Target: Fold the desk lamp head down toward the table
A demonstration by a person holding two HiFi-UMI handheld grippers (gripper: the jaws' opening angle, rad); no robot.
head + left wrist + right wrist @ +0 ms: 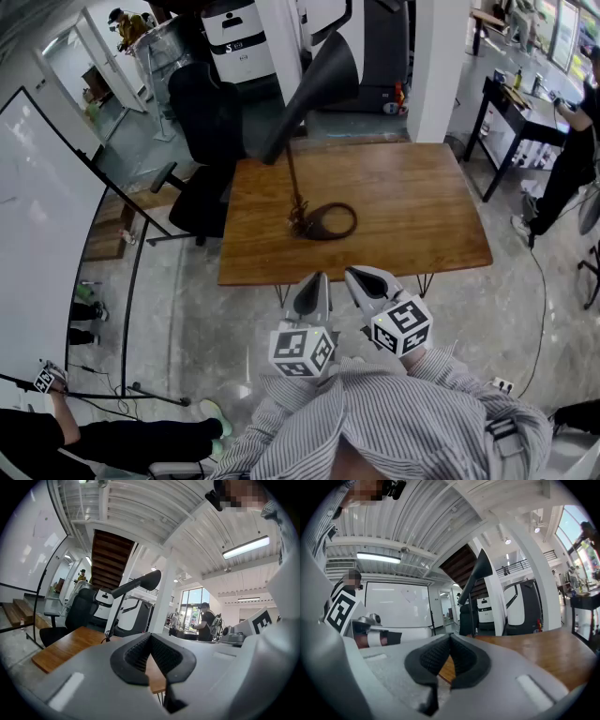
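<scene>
A black desk lamp stands on the wooden table [412, 216]. Its ring base [330, 221] lies near the table's middle, and a thin stem [292, 183] rises to the long cone head [317, 82], which is raised and tilts up to the right. My left gripper [313, 284] and right gripper [360, 276] hover side by side just short of the table's front edge, both shut and empty, well away from the lamp. The lamp head [139, 582] shows ahead of the shut left gripper [151, 637]. From the shut right gripper [450, 639], the lamp head [477, 575] stands upright ahead.
A black office chair [204, 141] sits at the table's far left corner. A whiteboard on a stand [42, 234] fills the left side. A black side table [514, 108] and a person [572, 159] are at the right. Another person's legs [112, 436] lie at the lower left.
</scene>
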